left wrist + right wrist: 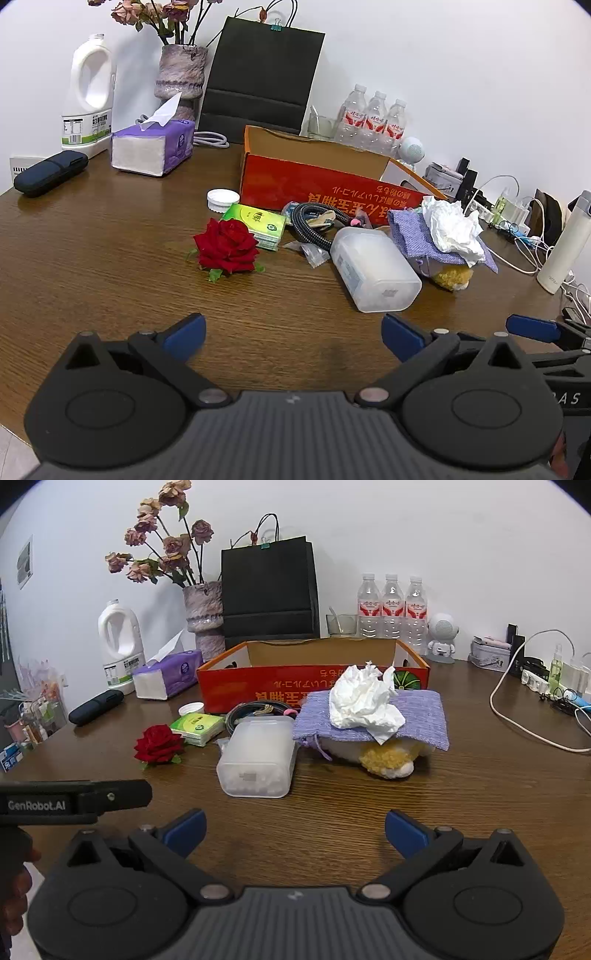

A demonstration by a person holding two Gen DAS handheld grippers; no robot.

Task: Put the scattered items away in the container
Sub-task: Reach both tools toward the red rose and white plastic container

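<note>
Left gripper (293,334) and right gripper (295,829) tilt downward side by side (jaws wide, empty).

Home desk — vase (204,613), chargers (565,675), tissues (168,674).

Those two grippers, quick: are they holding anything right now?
Left gripper: open, holding nothing.
Right gripper: open, holding nothing.

Both wrist cameras sit low over the brown wooden table (110,258), angled down and facing the white wall. Left looks from the left, right more centrally — sharing the open red-orange cardboard box (236,686) and clutter.
</note>
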